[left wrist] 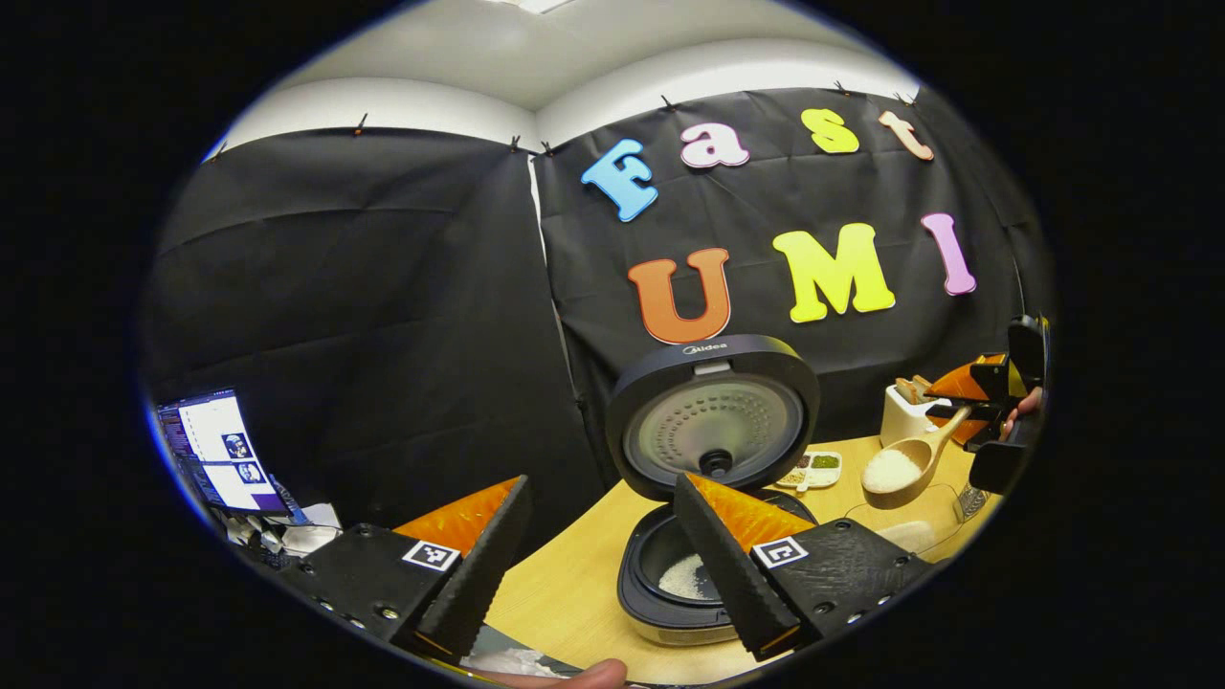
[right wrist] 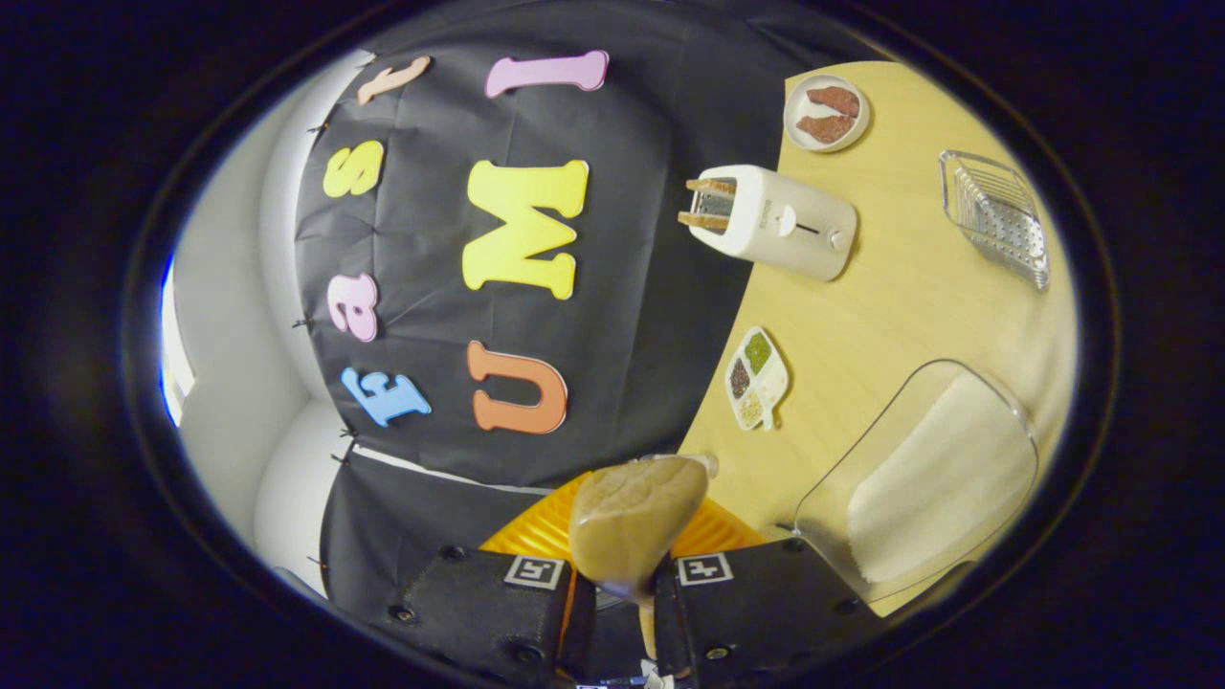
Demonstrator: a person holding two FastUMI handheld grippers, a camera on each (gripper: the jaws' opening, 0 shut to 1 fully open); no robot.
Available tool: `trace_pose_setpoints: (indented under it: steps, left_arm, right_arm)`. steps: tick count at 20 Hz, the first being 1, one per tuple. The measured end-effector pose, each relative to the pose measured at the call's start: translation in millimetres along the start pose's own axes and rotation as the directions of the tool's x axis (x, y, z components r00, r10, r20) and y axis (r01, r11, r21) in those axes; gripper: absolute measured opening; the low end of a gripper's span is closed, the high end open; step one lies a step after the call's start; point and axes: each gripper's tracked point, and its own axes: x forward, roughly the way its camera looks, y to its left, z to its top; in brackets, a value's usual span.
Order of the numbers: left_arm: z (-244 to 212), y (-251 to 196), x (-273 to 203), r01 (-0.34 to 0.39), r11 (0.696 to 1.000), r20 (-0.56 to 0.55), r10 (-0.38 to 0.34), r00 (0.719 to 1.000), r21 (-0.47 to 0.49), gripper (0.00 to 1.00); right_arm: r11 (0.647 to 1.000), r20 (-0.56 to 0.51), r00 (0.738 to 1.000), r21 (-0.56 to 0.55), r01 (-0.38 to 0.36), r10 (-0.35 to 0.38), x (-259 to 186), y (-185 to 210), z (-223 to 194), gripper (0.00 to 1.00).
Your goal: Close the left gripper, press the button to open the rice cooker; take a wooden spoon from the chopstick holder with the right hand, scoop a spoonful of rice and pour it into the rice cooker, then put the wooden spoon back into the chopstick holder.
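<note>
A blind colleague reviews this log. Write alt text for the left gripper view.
The rice cooker stands open on the wooden table, lid raised, some rice in its pot. To its right, the right gripper holds a wooden spoon heaped with rice above the table. The left gripper is open in the foreground; a toaster stands by the black wall.

Rice cooker (left wrist: pixel 703 536) pot — partly hidden behind left gripper (left wrist: pixel 598 555) finger. Wooden spoon (right wrist: pixel 634 522) handle — hidden between right gripper (right wrist: pixel 617 598) fingers. Monitor (left wrist: pixel 215 455) cut off at edge.
</note>
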Motion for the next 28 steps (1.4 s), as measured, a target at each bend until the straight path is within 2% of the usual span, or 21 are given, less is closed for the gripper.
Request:
trace_pose_setpoints:
  steps: [6,11,15,17,19,21,24,27,28]
  left_arm:
    - [-6,20,-3,-0.043,0.999,-0.012,0.043,0.999,-0.008,0.95]
    - [-15,37,-7,-0.074,0.997,-0.028,0.074,0.997,-0.006,0.95]
    - [-19,47,-10,-0.089,0.996,-0.041,0.089,0.995,0.001,0.95]
    - [-20,51,-10,-0.097,0.995,-0.040,0.097,0.995,-0.001,0.95]
    - [-21,53,-11,-0.102,0.995,-0.043,0.102,0.994,-0.003,0.95]
    - [-24,57,-13,-0.108,0.994,-0.050,0.107,0.993,-0.003,0.95]
    - [-25,61,-15,-0.116,0.993,-0.054,0.115,0.992,-0.004,0.95]
    - [-27,66,-17,-0.127,0.992,-0.056,0.126,0.990,-0.005,0.95]
    - [-27,68,-17,-0.130,0.991,-0.057,0.130,0.990,-0.007,0.95]
  right_arm:
    - [0.999,-0.085,0.996,0.022,0.028,-0.026,36,-3,-76,0.30]
    - [0.998,-0.101,0.994,-0.038,0.041,-0.045,49,-21,-116,0.29]
    - [0.982,-0.095,0.992,-0.180,0.061,-0.080,54,-29,-136,0.29]
    - [0.949,-0.095,0.990,-0.307,0.075,-0.108,56,-32,-143,0.29]
    - [0.883,-0.068,0.987,-0.459,0.100,-0.147,57,-33,-149,0.29]
    - [0.788,-0.044,0.985,-0.607,0.105,-0.165,54,-28,-156,0.30]
    - [0.598,-0.023,0.987,-0.798,0.076,-0.156,55,-13,-174,0.30]
    - [0.440,-0.008,0.990,-0.896,0.055,-0.140,58,1,-186,0.30]
    - [0.376,-0.002,0.990,-0.925,0.051,-0.138,58,4,-188,0.29]
